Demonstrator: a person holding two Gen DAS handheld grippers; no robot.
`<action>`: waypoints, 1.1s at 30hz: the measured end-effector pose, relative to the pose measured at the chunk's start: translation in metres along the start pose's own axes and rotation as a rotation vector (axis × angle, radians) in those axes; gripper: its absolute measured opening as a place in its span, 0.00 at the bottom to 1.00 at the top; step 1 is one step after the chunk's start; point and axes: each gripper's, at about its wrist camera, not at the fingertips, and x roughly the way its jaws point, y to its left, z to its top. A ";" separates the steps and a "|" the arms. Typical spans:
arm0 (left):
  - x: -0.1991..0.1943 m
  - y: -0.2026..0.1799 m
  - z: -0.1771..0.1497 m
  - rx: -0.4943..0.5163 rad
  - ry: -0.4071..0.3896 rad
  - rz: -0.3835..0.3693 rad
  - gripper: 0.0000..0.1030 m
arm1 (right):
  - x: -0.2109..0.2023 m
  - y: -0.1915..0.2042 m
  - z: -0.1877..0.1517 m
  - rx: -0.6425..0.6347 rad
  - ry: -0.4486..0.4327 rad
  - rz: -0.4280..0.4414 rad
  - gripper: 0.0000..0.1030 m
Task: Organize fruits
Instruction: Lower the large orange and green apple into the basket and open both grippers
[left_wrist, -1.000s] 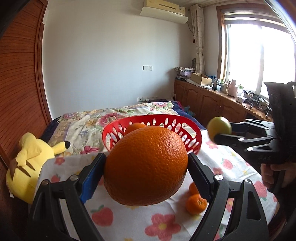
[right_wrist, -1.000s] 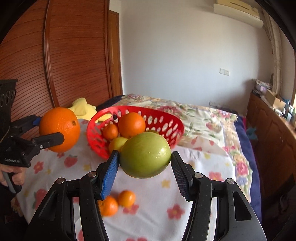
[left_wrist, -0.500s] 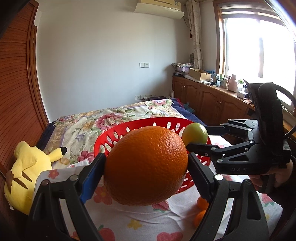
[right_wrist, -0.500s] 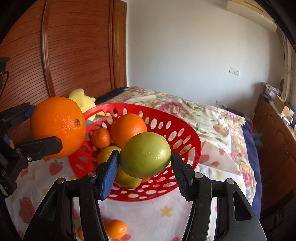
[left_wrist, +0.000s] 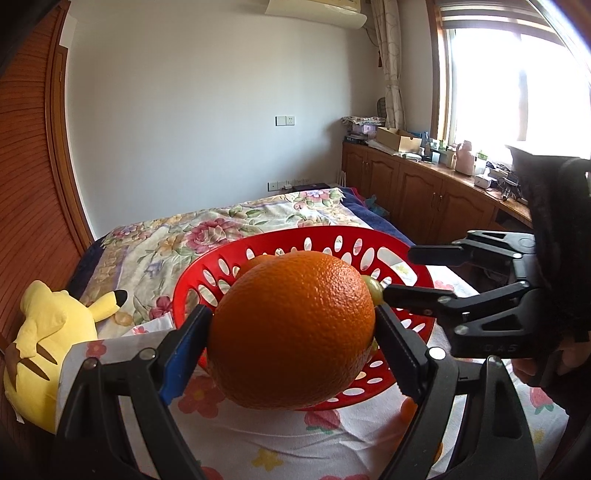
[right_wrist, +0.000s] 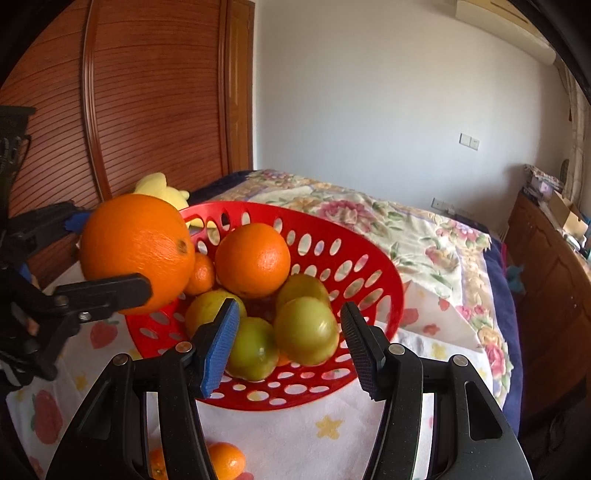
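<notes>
My left gripper (left_wrist: 291, 332) is shut on a large orange (left_wrist: 291, 328) and holds it at the near left rim of the red basket (left_wrist: 325, 236). It also shows in the right wrist view (right_wrist: 136, 251). My right gripper (right_wrist: 288, 343) is open over the red basket (right_wrist: 384, 295). A green fruit (right_wrist: 306, 332), slightly blurred, sits just past its fingertips among other green fruits (right_wrist: 255, 350), an orange (right_wrist: 253, 258) and a small tangerine (right_wrist: 201, 273).
The basket stands on a white fruit-print cloth (right_wrist: 295, 432). Small tangerines (right_wrist: 225, 459) lie on the cloth in front of the basket. A yellow plush toy (left_wrist: 44, 332) lies at the left. A floral bedspread (left_wrist: 240, 229) lies behind, wooden cabinets (left_wrist: 424, 199) to the right.
My right gripper has opened and let go of the green fruit, which now lies in the basket. Both grippers have moved closer over the basket. The left still holds the orange.
</notes>
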 end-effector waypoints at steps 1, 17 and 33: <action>0.001 0.001 0.001 0.000 0.002 0.000 0.84 | -0.003 -0.001 -0.001 -0.001 -0.002 -0.001 0.57; 0.028 -0.016 0.007 0.013 0.040 -0.002 0.85 | -0.017 -0.016 -0.017 0.053 -0.026 0.007 0.57; 0.042 -0.026 0.000 0.022 0.085 0.000 0.86 | -0.027 -0.017 -0.023 0.068 -0.058 0.019 0.57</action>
